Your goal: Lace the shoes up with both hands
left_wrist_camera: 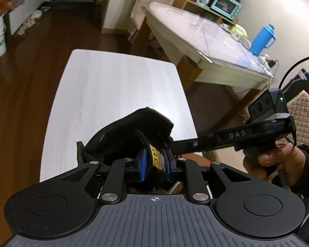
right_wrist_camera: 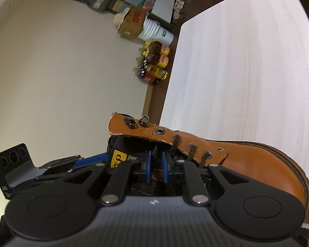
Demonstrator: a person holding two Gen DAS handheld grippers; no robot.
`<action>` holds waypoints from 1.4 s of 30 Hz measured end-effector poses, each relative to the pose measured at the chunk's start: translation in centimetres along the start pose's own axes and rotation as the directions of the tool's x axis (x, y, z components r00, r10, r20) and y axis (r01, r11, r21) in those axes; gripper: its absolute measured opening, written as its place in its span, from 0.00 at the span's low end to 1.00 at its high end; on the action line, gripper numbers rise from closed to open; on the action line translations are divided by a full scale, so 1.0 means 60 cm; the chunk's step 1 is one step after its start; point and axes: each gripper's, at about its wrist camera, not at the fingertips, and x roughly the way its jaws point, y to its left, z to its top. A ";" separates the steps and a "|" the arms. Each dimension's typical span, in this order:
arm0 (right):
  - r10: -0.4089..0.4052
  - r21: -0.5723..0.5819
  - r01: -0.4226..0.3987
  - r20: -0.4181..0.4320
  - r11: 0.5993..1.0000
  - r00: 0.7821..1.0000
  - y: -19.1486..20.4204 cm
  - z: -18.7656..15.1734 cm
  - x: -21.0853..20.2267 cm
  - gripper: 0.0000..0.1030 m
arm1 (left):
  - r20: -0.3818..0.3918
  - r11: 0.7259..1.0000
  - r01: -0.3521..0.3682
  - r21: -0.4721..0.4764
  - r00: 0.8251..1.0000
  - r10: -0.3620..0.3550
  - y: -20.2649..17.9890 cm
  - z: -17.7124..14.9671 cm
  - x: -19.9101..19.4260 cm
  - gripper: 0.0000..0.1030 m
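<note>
The brown boot [right_wrist_camera: 247,160] lies low right on the white tabletop [right_wrist_camera: 247,72], its heel hidden behind the right gripper [right_wrist_camera: 156,166], whose jaws stand apart. The left gripper [left_wrist_camera: 155,164] squeezes the boot's tongue [left_wrist_camera: 154,154]. A hand [left_wrist_camera: 272,160] at the right edge holds the right gripper's handle.

Room furniture and stored goods being shown around the work surface

A white table [left_wrist_camera: 117,86] is being seen on a dark wooden floor [left_wrist_camera: 31,78]. A second, larger table [left_wrist_camera: 195,39] is being kept near the wall, and a blue thermos jug [left_wrist_camera: 262,39] is being stood on its far end. A light blue toaster oven [left_wrist_camera: 226,5] is being kept on a shelf behind it. Pairs of shoes [left_wrist_camera: 31,20] are being lined along the floor by a cabinet. In the right wrist view, bottles of oil [right_wrist_camera: 154,61] are being stored against the wall, beside white buckets [right_wrist_camera: 156,30] and a cardboard box [right_wrist_camera: 131,21].
</note>
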 end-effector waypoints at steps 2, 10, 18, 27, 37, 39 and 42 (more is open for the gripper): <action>0.017 0.019 -0.016 -0.016 1.000 1.000 -0.006 0.006 0.008 0.15 | -0.007 1.000 -0.003 -0.010 1.000 0.003 0.005 0.006 0.002 0.18; 0.019 0.048 -0.020 0.006 0.999 1.000 -0.011 0.013 0.016 0.17 | -0.092 0.997 0.069 -0.028 0.993 -0.071 0.040 0.034 0.047 0.18; -0.059 -0.004 0.059 0.083 0.998 0.995 0.013 -0.014 0.012 0.06 | -0.174 0.983 0.165 -0.077 0.969 -0.177 0.068 0.050 0.094 0.18; -0.086 0.050 0.074 0.314 0.996 0.946 0.035 -0.084 -0.002 0.02 | -0.203 0.977 0.202 -0.061 0.956 -0.211 0.076 0.052 0.103 0.18; -0.131 0.070 0.112 0.371 0.991 0.919 0.043 -0.109 -0.025 0.02 | -0.197 0.972 0.229 -0.048 0.952 -0.234 0.081 0.050 0.104 0.19; -0.136 0.073 0.117 0.370 0.990 0.919 0.046 -0.109 -0.019 0.02 | -0.196 0.971 0.233 -0.049 0.951 -0.238 0.080 0.051 0.104 0.19; -0.135 0.074 0.116 0.362 0.990 0.922 0.054 -0.109 -0.008 0.02 | -0.196 0.970 0.238 -0.043 0.950 -0.242 0.079 0.051 0.103 0.19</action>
